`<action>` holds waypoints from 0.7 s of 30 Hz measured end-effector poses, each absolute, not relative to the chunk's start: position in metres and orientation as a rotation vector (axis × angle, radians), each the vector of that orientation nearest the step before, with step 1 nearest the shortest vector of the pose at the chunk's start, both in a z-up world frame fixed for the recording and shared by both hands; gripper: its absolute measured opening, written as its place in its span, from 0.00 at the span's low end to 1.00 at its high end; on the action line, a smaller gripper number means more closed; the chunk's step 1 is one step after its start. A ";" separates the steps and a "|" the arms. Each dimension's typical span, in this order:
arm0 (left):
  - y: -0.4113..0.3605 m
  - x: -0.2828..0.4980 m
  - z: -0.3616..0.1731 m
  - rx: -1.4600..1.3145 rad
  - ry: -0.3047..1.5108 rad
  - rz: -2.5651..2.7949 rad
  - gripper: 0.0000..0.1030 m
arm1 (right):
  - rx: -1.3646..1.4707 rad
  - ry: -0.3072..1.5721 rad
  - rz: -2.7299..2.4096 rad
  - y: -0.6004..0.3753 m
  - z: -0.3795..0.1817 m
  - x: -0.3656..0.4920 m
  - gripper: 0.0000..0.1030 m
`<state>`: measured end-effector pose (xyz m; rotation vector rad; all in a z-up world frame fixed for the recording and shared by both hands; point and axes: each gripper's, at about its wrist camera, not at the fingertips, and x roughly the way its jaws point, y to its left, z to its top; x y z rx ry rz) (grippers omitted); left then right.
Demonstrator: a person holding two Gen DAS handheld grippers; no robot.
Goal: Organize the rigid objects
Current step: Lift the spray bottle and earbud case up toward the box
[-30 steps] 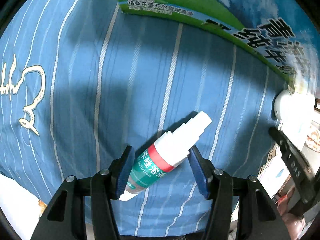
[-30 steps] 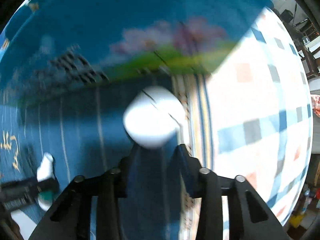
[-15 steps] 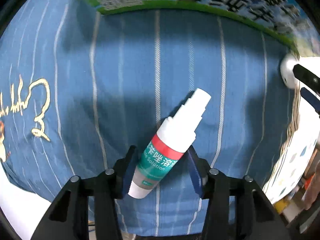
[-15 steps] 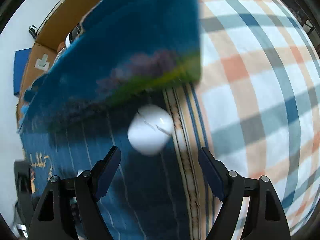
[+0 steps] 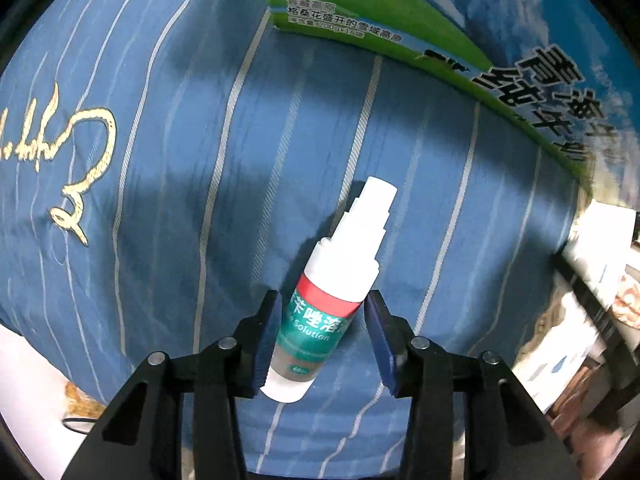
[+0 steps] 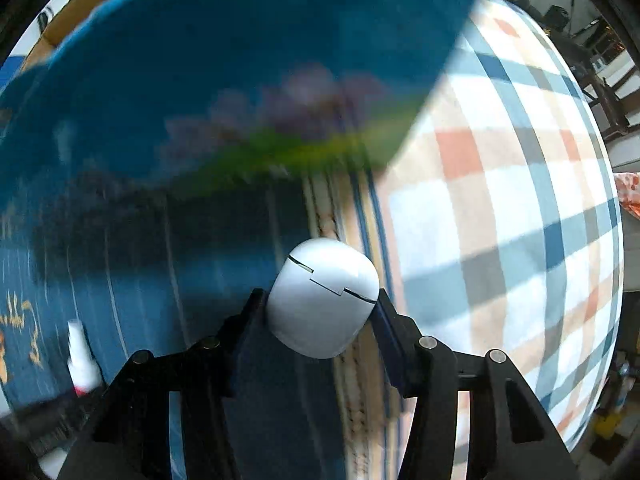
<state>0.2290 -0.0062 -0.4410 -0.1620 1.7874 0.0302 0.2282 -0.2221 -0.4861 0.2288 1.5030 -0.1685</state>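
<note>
A white spray bottle (image 5: 332, 292) with a red band and green label lies between the blue pads of my left gripper (image 5: 320, 336). The left pad touches it; a small gap shows at the right pad. The bottle rests on a blue striped cloth (image 5: 200, 160). It also shows small in the right wrist view (image 6: 82, 360). A white rounded earbud case (image 6: 324, 296) sits between the fingers of my right gripper (image 6: 320, 320), which press on both its sides, over the cloth's edge.
A blue and green printed carton (image 5: 460, 20) stands just behind the bottle and fills the top of the right wrist view (image 6: 240, 80). A checked bedsheet (image 6: 500, 220) lies to the right. Furniture shows at the far right (image 6: 600, 60).
The right gripper was wide open half a second ago and has closed on the white case. The left gripper's fingers have narrowed around the bottle and the view has shifted.
</note>
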 end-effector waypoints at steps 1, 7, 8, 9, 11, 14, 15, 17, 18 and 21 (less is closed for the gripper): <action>-0.004 0.228 -0.439 -0.190 1.794 0.013 0.39 | 0.212 1.524 -0.154 -0.225 -0.487 0.220 0.53; 0.017 0.228 -0.428 -0.127 1.832 -0.068 0.48 | 0.170 1.611 -0.077 -0.242 -0.488 0.186 0.53; 0.016 0.225 -0.429 -0.080 1.839 -0.074 0.51 | 0.177 1.624 -0.073 -0.244 -0.488 0.183 0.55; 0.015 0.225 -0.428 -0.058 1.845 -0.075 0.53 | 0.191 1.629 -0.073 -0.247 -0.488 0.181 0.56; 0.012 0.223 -0.437 -0.002 1.861 -0.068 0.53 | 0.259 1.622 -0.066 -0.253 -0.487 0.179 0.57; 0.011 0.220 -0.440 -0.003 1.826 -0.035 0.34 | 0.357 1.615 -0.083 -0.274 -0.483 0.177 0.58; 0.011 0.217 -0.441 -0.020 1.833 -0.033 0.32 | 0.380 1.613 -0.086 -0.279 -0.482 0.176 0.58; 0.011 0.208 -0.437 -0.092 1.853 -0.059 0.30 | 0.418 1.612 -0.092 -0.287 -0.481 0.176 0.58; 0.011 0.205 -0.436 -0.100 1.857 -0.066 0.30 | 0.425 1.610 -0.092 -0.299 -0.478 0.174 0.58; 0.012 0.202 -0.438 -0.087 1.852 -0.066 0.30 | 0.437 1.603 -0.102 -0.310 -0.475 0.179 0.58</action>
